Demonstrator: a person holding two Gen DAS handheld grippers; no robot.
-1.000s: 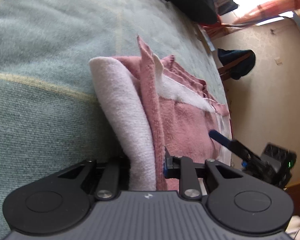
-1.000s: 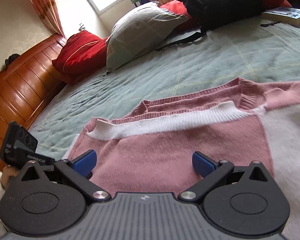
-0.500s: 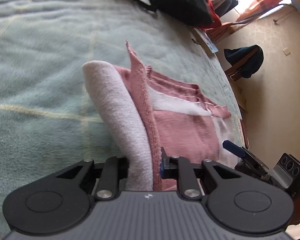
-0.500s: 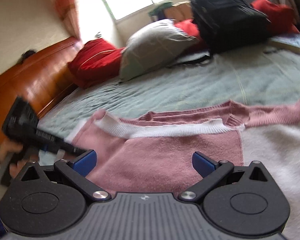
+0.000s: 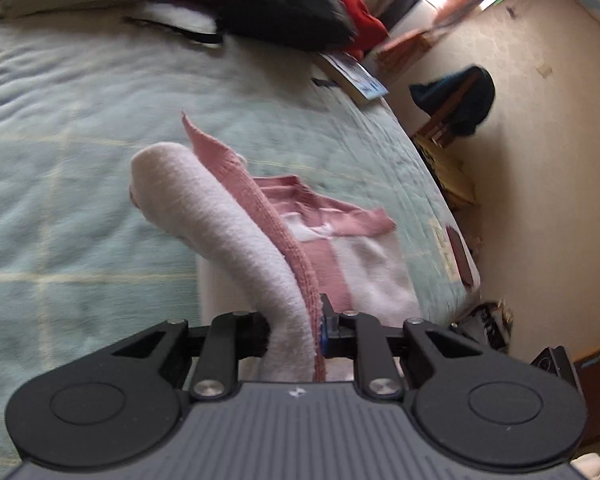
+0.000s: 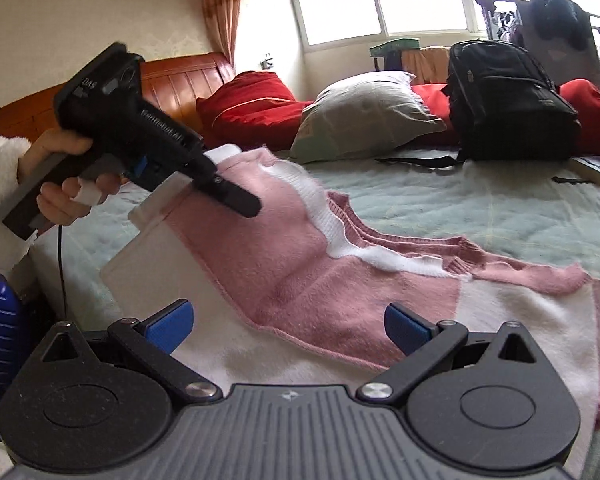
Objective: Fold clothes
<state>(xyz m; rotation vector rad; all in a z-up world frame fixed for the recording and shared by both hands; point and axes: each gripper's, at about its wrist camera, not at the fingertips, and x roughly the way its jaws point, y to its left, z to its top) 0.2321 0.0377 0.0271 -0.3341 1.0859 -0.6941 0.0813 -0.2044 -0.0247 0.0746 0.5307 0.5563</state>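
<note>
Two grippers are ours to mind: the left gripper (image 5: 296, 330) is clamped on the edge of the pink and white sweater (image 6: 300, 252), its jaws having just been closing with the cloth between them, and since a second ago it has carried that edge up off the green bedspread (image 5: 80, 152), so the fold has begun. The right gripper (image 6: 288, 322) is spread wide and holds nothing; the sweater's lower body lies just beyond its fingertips. Motion blurs the left view, and we cannot see which part of the garment sits inside the pinch, nor its hem below our own housing.
</note>
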